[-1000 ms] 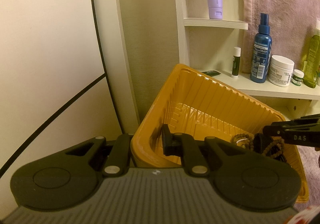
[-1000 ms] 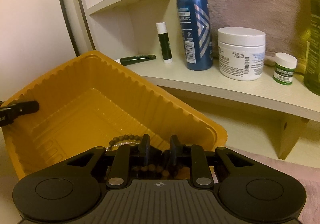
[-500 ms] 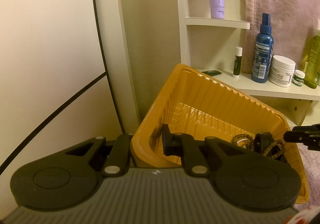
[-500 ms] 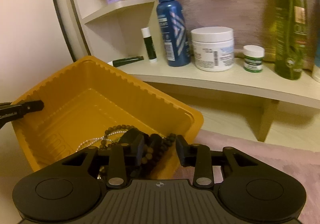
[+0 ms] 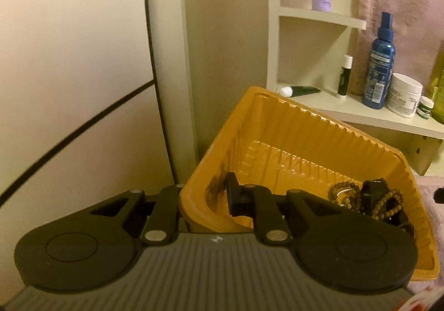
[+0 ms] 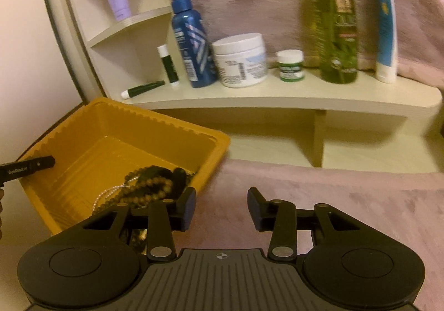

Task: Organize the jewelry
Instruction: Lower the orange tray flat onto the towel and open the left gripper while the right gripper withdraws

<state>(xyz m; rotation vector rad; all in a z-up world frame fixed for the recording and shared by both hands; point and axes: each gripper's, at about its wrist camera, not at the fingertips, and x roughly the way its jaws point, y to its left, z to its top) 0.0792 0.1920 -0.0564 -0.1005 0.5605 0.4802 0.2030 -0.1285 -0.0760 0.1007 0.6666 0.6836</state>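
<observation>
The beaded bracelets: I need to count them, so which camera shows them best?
The right wrist view: the beaded bracelets lie spread in the yellow tray. The left wrist view shows them bunched in a corner, partly hidden behind the claw's body.

Two close, downward-tilted wrist views sharing yellow tray (image 5: 319, 128)

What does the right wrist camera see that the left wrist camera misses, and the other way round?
Only the right wrist view shows the blue and white tube on the shelf and the right gripper, its jaws opening, with nothing between them, over the pink cloth. Only the left wrist view shows the left gripper clamping the near wall of the yellow tray. Both show the tray, the bead bracelets inside and the blue spray bottle.
</observation>
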